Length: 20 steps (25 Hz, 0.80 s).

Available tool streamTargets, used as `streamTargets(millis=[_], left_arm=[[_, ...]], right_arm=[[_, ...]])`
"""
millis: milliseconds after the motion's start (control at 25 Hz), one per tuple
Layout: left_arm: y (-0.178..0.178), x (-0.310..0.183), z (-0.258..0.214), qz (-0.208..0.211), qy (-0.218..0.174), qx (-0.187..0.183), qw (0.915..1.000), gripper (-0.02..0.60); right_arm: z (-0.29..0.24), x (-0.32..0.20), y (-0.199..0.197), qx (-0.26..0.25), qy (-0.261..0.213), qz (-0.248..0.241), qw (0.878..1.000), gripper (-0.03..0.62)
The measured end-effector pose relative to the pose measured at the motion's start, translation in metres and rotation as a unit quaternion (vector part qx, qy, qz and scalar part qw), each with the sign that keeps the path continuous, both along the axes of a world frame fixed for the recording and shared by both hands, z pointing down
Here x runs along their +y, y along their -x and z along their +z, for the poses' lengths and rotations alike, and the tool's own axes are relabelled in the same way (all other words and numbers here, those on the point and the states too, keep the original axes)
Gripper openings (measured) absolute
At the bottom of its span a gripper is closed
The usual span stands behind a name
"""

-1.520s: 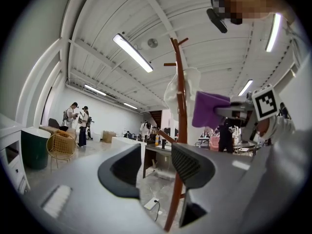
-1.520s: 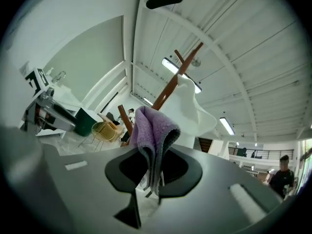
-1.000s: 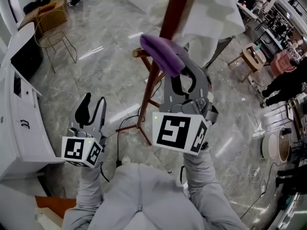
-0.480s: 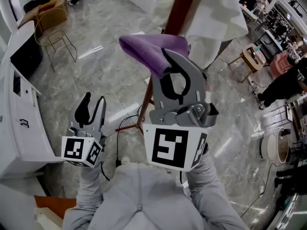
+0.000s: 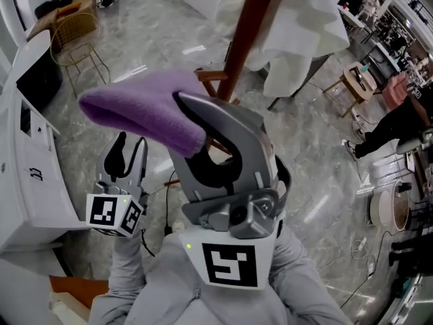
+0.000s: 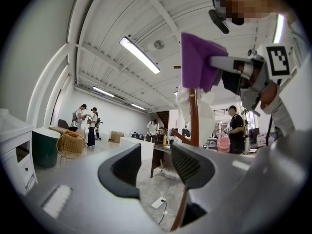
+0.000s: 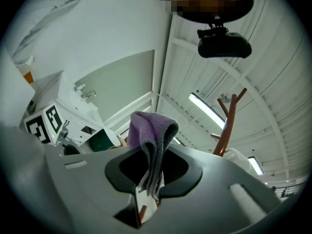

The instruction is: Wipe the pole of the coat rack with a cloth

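The coat rack's brown pole rises from wooden legs on the marble floor, with a white garment draped at its top. My right gripper is raised close to the head camera, shut on a purple cloth that sticks out to the left, apart from the pole. In the right gripper view the cloth is folded between the jaws of the gripper, with the pole off to the right. My left gripper hangs low at the left, open and empty; its own view shows the pole ahead.
A white cabinet runs along the left edge, with a gold wire chair behind it. A black cable lies on the floor by the rack's legs. A small table and a person are at the right.
My right gripper has lifted toward the head camera and swung left with the purple cloth, moving off the pole. The left gripper has stayed put.
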<state>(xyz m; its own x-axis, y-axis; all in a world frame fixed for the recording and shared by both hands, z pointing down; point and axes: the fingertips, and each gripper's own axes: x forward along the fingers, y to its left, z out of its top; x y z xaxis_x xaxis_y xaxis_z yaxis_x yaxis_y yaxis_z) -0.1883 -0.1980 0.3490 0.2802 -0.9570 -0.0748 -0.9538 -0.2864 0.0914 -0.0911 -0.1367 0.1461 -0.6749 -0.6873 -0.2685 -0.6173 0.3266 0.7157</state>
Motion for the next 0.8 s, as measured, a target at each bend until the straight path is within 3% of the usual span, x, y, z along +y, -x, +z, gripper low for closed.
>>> streamTargets(millis=[160, 280, 480, 600, 800], left_arm=[[0.001, 0.0, 0.002, -0.002, 0.003, -0.001, 1.0, 0.206], [0.0, -0.001, 0.004, -0.003, 0.006, -0.001, 1.0, 0.206], [-0.007, -0.004, 0.003, 0.003, 0.009, -0.003, 1.0, 0.206], [-0.012, -0.007, 0.004, 0.007, 0.007, -0.004, 0.9999, 0.206], [-0.019, -0.008, 0.003, 0.015, 0.007, -0.004, 0.9999, 0.206]], right_arm=[[0.018, 0.018, 0.002, -0.014, 0.027, -0.036, 0.999, 0.051], [0.053, 0.013, -0.006, -0.02, 0.091, -0.044, 0.995, 0.051], [0.138, -0.01, -0.044, -0.013, 0.2, 0.003, 0.98, 0.051], [0.188, -0.031, -0.075, 0.027, 0.226, 0.052, 0.972, 0.051], [0.252, -0.07, -0.118, 0.145, 0.214, 0.125, 0.958, 0.051]])
